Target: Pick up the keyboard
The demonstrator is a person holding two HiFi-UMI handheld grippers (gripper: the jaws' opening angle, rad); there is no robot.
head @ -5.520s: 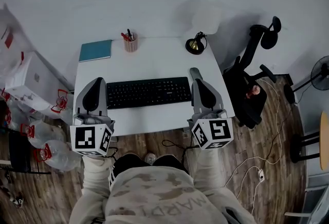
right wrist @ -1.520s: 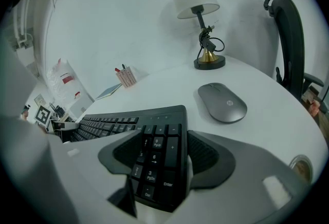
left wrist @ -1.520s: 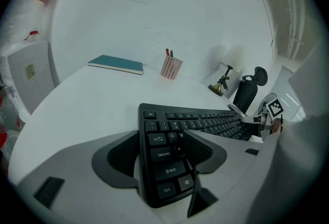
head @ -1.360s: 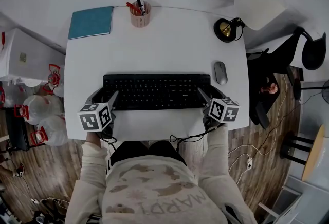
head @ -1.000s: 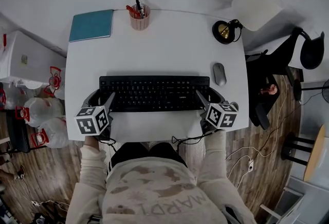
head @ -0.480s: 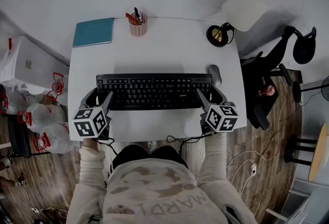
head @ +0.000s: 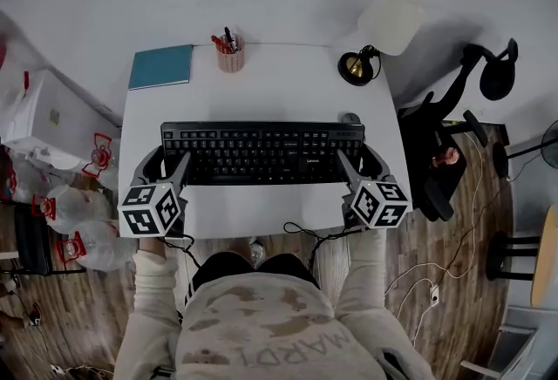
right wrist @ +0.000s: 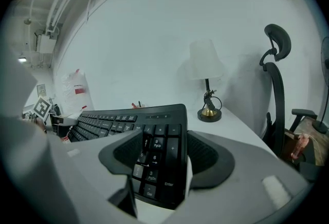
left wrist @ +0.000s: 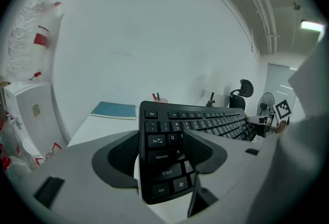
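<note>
Head view — left gripper (head: pixel 171 167) and right gripper (head: pixel 356 165) hold jaws clamped on the keyboard (head: pixel 261 153) ends; likely stiff, light.

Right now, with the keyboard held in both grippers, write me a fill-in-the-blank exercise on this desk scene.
1. The left gripper and the right gripper each have their jaws shut on the ____ keyboard.
2. In the head view, the pen cup stands between the notebook and the ____.
3. In the head view, the notebook lies at the desk's far ____ corner.

Missing words: black; lamp; left.
</note>
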